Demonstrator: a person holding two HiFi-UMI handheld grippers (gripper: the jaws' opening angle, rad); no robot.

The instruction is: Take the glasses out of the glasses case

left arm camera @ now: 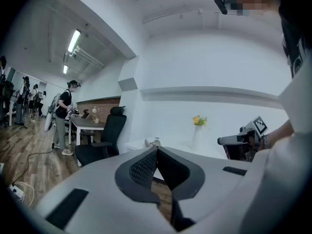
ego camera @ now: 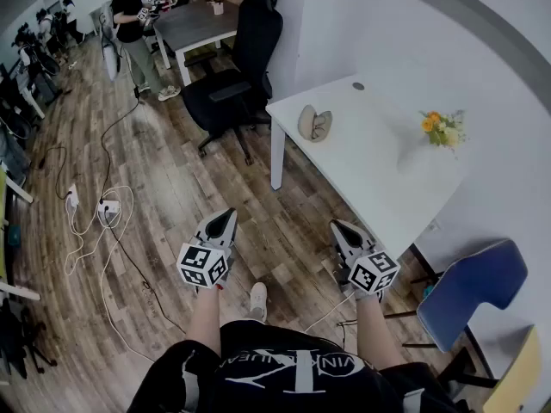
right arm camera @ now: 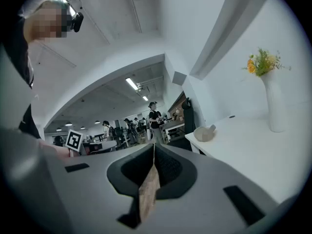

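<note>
The beige glasses case (ego camera: 314,123) lies closed near the left end of the white table (ego camera: 379,170); no glasses show outside it. It also appears small and far off in the left gripper view (left arm camera: 153,142) and in the right gripper view (right arm camera: 204,133). Both grippers are held level over the wooden floor, well short of the table. My left gripper (ego camera: 225,218) (left arm camera: 157,151) has its jaws shut with nothing between them. My right gripper (ego camera: 340,228) (right arm camera: 154,146) is likewise shut and empty.
A white vase of flowers (ego camera: 443,130) stands at the table's far side by the wall. A black office chair (ego camera: 232,84) sits left of the table, a blue chair (ego camera: 473,286) at the right. Cables and a power strip (ego camera: 108,212) lie on the floor; people stand far off.
</note>
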